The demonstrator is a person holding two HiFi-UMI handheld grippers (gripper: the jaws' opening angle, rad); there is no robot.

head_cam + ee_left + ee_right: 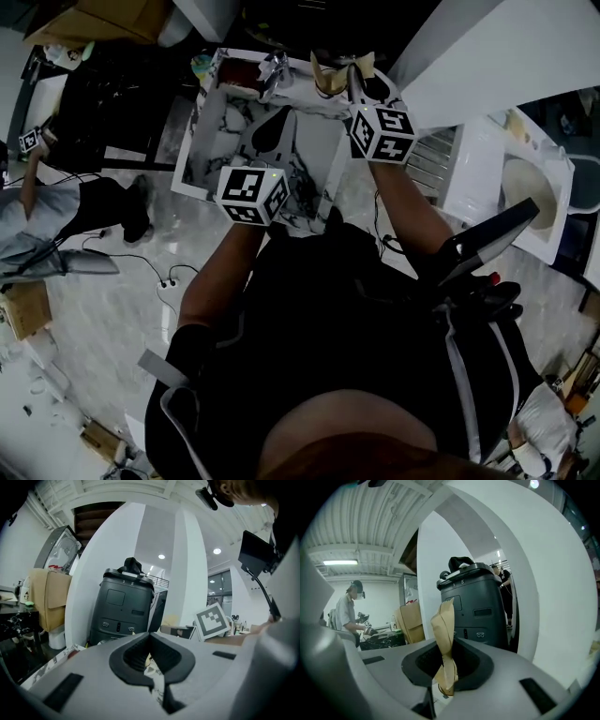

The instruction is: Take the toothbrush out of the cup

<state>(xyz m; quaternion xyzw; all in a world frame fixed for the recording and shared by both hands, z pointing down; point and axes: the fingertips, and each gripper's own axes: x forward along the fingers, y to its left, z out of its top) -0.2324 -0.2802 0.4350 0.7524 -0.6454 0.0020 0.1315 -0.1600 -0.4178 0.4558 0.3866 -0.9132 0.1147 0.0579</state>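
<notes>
My right gripper (352,82) (446,663) is shut on a tan paper-wrapped toothbrush (444,629), which stands upright between its pads and sticks up past the jaws. In the head view the tan wrapper (330,79) shows at that gripper's tip, over the far edge of the marble counter (319,155). My left gripper (274,129) (150,641) hangs over the middle of the counter, shut with nothing between its jaws. I cannot make out a cup in any view.
A metal tap (275,73) stands at the counter's far edge. A dark grey wheeled machine (123,606) (480,606) stands ahead before white pillars. Cardboard boxes (49,597) sit to the left. A person (348,611) works at a bench. A white basin (525,192) lies to the right.
</notes>
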